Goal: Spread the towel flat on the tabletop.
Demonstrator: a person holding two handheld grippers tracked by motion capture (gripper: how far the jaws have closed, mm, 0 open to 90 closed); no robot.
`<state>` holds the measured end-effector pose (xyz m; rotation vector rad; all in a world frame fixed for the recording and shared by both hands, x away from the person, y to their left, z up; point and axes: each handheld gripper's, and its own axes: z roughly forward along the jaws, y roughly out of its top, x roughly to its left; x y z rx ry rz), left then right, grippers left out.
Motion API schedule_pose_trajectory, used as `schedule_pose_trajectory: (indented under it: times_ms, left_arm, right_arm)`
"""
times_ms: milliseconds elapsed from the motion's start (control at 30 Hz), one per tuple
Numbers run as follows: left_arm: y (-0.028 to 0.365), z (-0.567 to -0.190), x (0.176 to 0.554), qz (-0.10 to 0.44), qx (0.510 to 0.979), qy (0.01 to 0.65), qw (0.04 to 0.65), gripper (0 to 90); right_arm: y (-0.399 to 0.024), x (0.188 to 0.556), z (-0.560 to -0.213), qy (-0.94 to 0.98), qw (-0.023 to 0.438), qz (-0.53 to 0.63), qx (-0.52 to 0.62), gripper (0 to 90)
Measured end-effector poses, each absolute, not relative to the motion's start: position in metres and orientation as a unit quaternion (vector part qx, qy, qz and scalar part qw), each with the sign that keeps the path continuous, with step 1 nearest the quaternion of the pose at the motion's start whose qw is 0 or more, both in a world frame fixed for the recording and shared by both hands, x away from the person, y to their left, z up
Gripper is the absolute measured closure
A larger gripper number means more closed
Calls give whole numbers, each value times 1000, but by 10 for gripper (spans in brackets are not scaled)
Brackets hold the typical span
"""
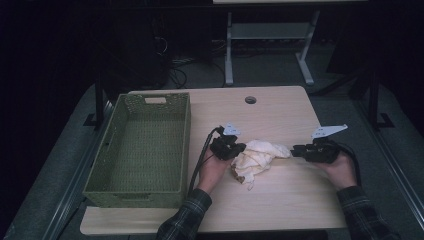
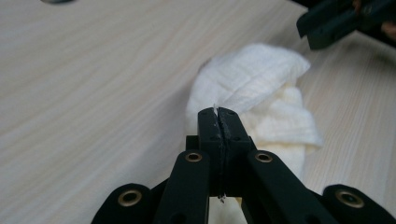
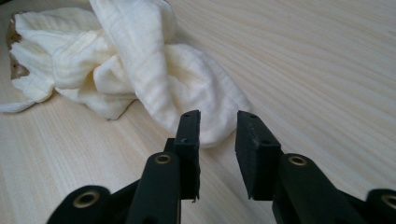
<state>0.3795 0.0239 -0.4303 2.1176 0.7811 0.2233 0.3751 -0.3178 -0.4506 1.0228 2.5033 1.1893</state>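
So, going across the surface [image 1: 280,205] from left to right:

1. Far left sits a green woven basket [image 1: 141,150] with nothing in it that I can see. My guess is that's where the cloth goes once it's folded, so it's parked close but clear of the working area.
2. Next, the left claw [image 1: 237,148] at the left edge of the cream cloth [image 1: 257,157]. In the left gripper view its jaws are pressed together with a thin sliver of fabric [image 2: 215,110] pinched between the tips, so it's clamped on the cloth, probably to anchor that side.
3. The cloth itself lies crumpled in the middle of the surface, between both claws, bunched in folds rather than flat.
4. The right claw [image 1: 295,151] sits at the cloth's right end. Its jaws [image 3: 218,126] stand apart with nothing between them, the cloth just ahead. It looks lined up to grab that end next.
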Motion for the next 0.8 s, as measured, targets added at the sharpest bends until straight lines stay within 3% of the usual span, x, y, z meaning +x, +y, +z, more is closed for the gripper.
schedule_pose_trajectory:
  times_ms: [433,800]
  left_arm:
    - [53,-403,376,132,799,367,457,892]
    - [62,-397,375,159,784,393,452,892]
  right_arm:
    - [-311,380,-462,858,63,390,329,561]
    - [-295,379,-468,869,46,380,314,556]
